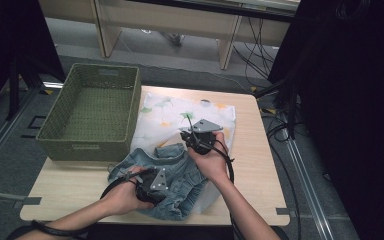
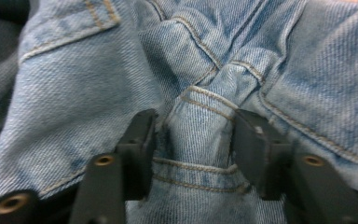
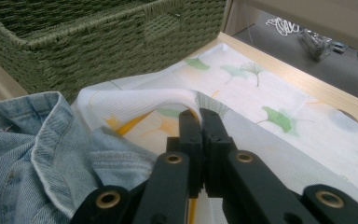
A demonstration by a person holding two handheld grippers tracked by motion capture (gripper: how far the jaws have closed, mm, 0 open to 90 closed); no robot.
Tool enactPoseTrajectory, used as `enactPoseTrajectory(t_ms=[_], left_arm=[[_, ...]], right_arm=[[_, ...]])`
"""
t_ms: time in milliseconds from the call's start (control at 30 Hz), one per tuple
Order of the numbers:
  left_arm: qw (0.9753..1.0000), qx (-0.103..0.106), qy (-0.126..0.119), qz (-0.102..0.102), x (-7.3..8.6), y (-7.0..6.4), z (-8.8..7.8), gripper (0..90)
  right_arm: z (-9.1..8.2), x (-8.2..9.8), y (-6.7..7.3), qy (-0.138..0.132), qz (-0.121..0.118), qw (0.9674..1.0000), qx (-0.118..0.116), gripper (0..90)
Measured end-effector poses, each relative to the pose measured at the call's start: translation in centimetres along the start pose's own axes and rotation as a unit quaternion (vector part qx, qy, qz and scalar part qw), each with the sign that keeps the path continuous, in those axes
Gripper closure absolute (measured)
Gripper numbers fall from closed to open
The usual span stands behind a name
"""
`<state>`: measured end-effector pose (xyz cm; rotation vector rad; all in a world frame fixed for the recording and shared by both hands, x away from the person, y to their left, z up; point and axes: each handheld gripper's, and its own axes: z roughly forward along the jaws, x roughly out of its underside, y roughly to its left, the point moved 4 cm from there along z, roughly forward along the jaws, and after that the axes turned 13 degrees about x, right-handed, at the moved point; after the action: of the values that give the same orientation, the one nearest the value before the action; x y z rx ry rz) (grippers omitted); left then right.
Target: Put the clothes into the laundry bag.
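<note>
Pale wood desk (image 1: 260, 165), dark room around it, cables on the floor to the right, light cabinet legs beyond the far edge.

Near edge: denim garment (image 1: 180, 182) lies bunched on the desk, just left of the middle of the near edge. Left gripper (image 1: 150, 192) rests down on it, held by the person's left hand (image 1: 122, 197). In the left gripper view the two black jaws stand part-way apart with a raised fold of the denim (image 2: 200, 135), seams crossing above it, between them; both pads (image 2: 137, 144) lie against the sides of that fold, so the left gripper is grasping the denim.

Middle: right hand (image 1: 210, 160) holds the right gripper (image 1: 196, 136) above the far edge of the denim. In the right gripper view its jaws are pressed together, clenched on a lifted fold of the white cloth (image 3: 168, 100) printed with green and yellow leaves. That cloth (image 1: 165, 117) is spread flat under and beyond the denim, reaching toward the far right part of the desk.

Far left: green woven basket (image 1: 87, 145) sits on the far left corner, its right wall touching or just beside the white cloth's left edge. Nothing seen inside it.
</note>
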<state>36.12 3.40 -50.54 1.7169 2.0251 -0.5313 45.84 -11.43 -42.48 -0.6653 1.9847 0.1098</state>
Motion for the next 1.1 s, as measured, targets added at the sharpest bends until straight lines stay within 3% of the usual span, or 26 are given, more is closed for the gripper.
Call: enactPoseTrajectory(t_ms=[167, 333, 400, 567, 767, 800, 933, 1100], left_arm=[[0.9999, 0.004, -0.004, -0.008, 0.1, 0.2, 0.2, 71.2], [0.9995, 0.001, -0.021, -0.024, -0.1, 0.1, -0.1, 81.9], [0.9993, 0.0, -0.026, -0.026, -0.2, 0.2, -0.3, 82.8], [0.9979, -0.011, -0.056, -0.032, -0.9, 0.4, -1.4, 83.8], [0.9949, -0.034, -0.09, -0.03, -2.8, 1.1, -3.3, 83.9], [0.9943, -0.039, -0.095, -0.03, -3.1, 1.3, -3.6, 84.0], [0.9921, -0.059, -0.107, -0.025, -4.2, 2.1, -4.9, 84.0], [0.9886, -0.079, -0.124, -0.032, -4.9, 3.2, -6.1, 84.0]], right_arm=[[0.1, 0.0, 0.0, -0.004, -0.009, 0.9999, -0.004, 89.8], [0.0, 0.0, 0.1, -0.003, -0.009, 1.0, -0.002, 89.8], [-0.1, 0.0, 0.2, 0.001, 0.0, 1.0, 0.0, 89.8], [-0.1, -0.3, 0.2, -0.007, -0.012, 0.9999, -0.004, 89.8], [-0.6, -0.7, 0.7, -0.011, -0.007, 0.9999, -0.005, 89.8], [-0.6, -0.8, 0.6, -0.016, -0.016, 0.9997, -0.008, 89.8], [-0.9, -1.1, 0.9, -0.016, -0.01, 0.9998, -0.01, 89.8], [-1.2, -1.5, 1.0, -0.025, -0.02, 0.9994, -0.012, 89.8]])
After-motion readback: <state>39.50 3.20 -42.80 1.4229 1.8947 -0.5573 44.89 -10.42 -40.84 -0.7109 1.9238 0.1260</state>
